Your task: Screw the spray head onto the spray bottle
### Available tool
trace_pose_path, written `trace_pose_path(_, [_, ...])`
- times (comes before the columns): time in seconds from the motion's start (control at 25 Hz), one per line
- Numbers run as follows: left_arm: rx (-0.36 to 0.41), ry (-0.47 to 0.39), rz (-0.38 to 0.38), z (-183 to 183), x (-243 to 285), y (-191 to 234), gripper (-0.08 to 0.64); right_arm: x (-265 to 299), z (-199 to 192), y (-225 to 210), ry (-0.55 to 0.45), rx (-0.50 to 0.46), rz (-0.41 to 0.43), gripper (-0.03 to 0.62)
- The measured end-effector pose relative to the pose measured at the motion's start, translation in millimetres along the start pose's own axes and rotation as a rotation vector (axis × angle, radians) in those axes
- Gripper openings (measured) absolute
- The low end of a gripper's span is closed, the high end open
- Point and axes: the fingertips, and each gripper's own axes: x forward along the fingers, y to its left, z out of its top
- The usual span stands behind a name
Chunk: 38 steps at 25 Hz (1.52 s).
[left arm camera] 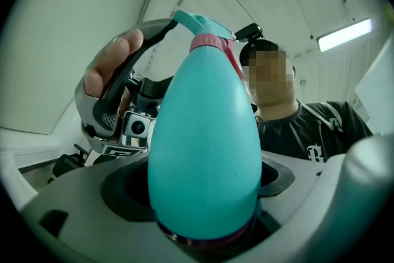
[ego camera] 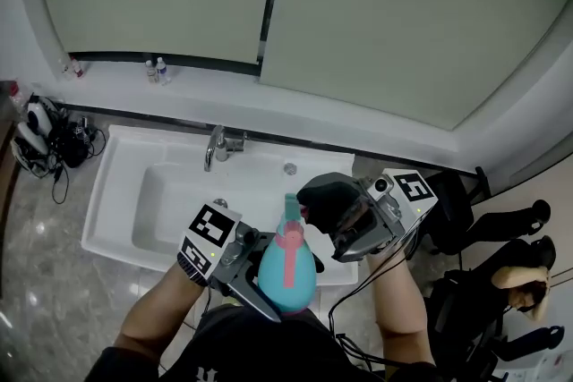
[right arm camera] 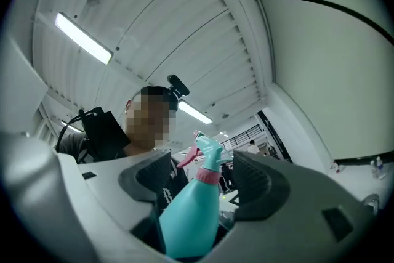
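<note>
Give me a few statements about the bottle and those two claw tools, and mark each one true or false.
1. The left gripper holds the teal spray bottle by its lower end. True.
2. The right gripper is clamped shut on the spray head. False: its jaws stand apart and press on nothing.
3. The spray head lies in the sink. False: it sits on top of the bottle.
4. The bottle has a pink collar below the spray head. True.

White sink (ego camera: 109,192) (faucet (ego camera: 215,147) behind)
</note>
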Motion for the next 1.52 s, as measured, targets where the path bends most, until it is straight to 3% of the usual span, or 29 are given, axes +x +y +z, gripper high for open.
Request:
trace_pose_path(0.12, [0.002,-0.001,-0.018,-2.0,2.4,-3.2,0.439,-2.3,-1.6,-11.4,-0.002,0.027,-0.047,0.29])
trace_pose_path(0.24, [0.016,0.061,-0.021,-18.0,14.9,-4.6,0.439,-7.2,-0.3,-10.7,-0.042,0.039,-0.072,0.29])
trace_pose_path(0.44, [-0.04,0.1,-0.062,-28.3,16.1,-1.2,0.439,27.8,-17.2,12.8,0.082,0.012,0.132,0.29])
trace_pose_path(0.56, [-0.05,0.065,-0.047,-25.3,11.1,1.5,0.439,37.4,-17.0,17.3,0.121,-0.001,0.171,0.276])
trace_pose_path(0.76, [-0.086,-0.063,0.022,-14.8,-2.8,8.8,0.439,25.4,-9.0,22.8,0.121,-0.064,0.075,0.27])
trace_pose_path(1.04, [-0.084,-0.059,0.05,-12.4,-5.7,12.4,0.437,19.0,-7.3,21.1,0.087,-0.12,0.051,0.272])
trace_pose_path(1.28, [-0.001,-0.168,0.101,6.1,-17.2,3.8,0.437,29.9,8.9,9.5,-0.004,-0.193,-0.101,0.325])
trace_pose_path(1.44, [0.08,-0.262,0.075,20.6,-21.4,-12.9,0.437,33.7,39.8,20.1,-0.141,-0.213,-0.119,0.334])
trace_pose_path(1.52, [0.115,-0.315,0.137,30.7,-29.9,-14.4,0.437,30.7,52.7,20.2,-0.166,-0.248,-0.185,0.334])
